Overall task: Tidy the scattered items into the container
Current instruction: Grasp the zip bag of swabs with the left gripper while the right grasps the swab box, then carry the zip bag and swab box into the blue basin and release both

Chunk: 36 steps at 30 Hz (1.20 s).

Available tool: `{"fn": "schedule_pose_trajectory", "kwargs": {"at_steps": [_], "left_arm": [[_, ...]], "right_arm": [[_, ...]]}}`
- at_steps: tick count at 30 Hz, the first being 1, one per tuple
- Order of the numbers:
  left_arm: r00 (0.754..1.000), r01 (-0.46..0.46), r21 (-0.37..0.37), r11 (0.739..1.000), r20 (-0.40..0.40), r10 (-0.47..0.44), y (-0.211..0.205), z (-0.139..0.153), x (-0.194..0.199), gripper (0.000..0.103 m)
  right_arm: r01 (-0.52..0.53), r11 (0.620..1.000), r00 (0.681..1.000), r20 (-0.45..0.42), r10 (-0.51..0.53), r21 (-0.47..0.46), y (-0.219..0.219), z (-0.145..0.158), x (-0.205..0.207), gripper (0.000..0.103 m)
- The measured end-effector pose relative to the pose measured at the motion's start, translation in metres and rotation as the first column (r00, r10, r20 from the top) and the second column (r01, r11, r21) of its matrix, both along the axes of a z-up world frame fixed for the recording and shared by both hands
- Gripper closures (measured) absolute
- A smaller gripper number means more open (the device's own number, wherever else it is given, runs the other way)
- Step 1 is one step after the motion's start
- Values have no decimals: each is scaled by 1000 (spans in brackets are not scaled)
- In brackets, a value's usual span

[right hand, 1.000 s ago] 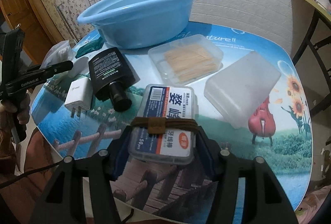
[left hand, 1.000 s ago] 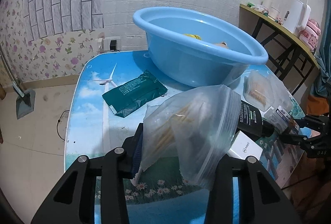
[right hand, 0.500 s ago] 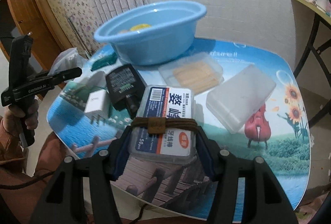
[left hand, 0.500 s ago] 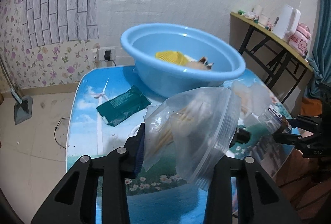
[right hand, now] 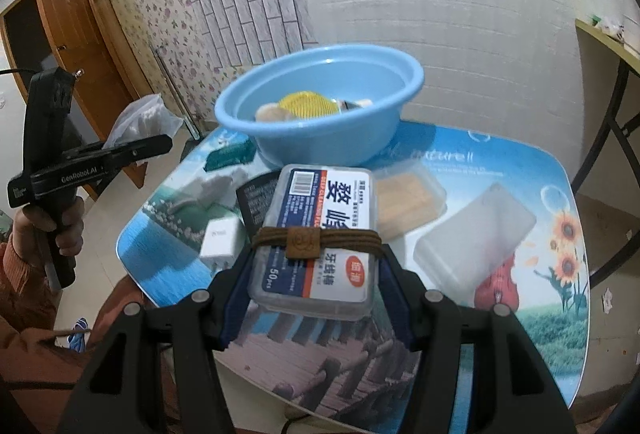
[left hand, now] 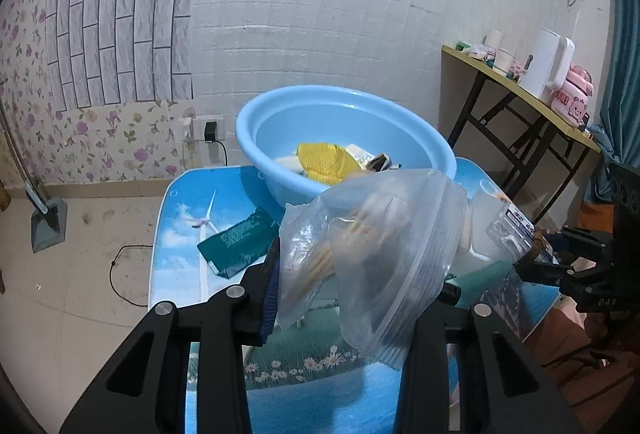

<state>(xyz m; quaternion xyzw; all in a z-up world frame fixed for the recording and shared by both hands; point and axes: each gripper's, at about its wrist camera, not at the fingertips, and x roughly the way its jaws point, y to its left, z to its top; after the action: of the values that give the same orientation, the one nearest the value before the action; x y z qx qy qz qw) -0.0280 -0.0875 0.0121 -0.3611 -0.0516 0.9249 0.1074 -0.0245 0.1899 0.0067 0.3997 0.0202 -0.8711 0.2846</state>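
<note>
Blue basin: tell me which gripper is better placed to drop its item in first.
Probably the left. The left gripper holds the plastic bag right before the blue basin. The right gripper, clamping the floss box, looks farther back, with other items on the table between.

A landscape-printed blue table point(right hand: 520, 169) holds a light-blue plastic basin point(right hand: 320, 137) at frame centre, green foil packet point(left hand: 236, 246), white charger point(right hand: 218, 242), two clear boxes.

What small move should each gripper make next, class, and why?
Probably carry both loads forward over the blue basin and let go. The left gripper is shut on a plastic bag, the right gripper on a labelled box, both clear of the table.
</note>
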Motion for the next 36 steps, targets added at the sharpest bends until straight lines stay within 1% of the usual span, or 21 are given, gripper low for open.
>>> {"fn": "schedule_pose_trajectory", "kwargs": {"at_steps": [7,13,21,27,30,34,36], "left_arm": [[999,18,-23,1000,-44,-19,-1,21,-18,67],[998,48,-39,998,-46,-50,5,25,-47,67],[996,90,-35,995,-24,-91,17,15,-90,67],[995,98,-49,994,0,-98,20,6,-122,67],[995,104,-63,993,5,-104,21,2,-139,67],[994,110,-86,990,36,-107,23,-8,-161,67],[993,108,-94,990,56,-103,23,-12,-170,67]], "right_arm": [[-44,999,997,-69,43,-2,-12,28,-16,45],[-49,999,996,-75,48,-10,-25,40,-45,45],[-24,1000,998,-56,23,-12,-35,39,-88,45],[-37,999,999,-33,38,31,-48,34,-119,45],[-32,997,999,-21,33,75,-57,28,-134,45],[-50,996,999,25,48,79,-66,21,-156,45],[-63,993,997,43,59,99,-71,15,-166,45]]}}
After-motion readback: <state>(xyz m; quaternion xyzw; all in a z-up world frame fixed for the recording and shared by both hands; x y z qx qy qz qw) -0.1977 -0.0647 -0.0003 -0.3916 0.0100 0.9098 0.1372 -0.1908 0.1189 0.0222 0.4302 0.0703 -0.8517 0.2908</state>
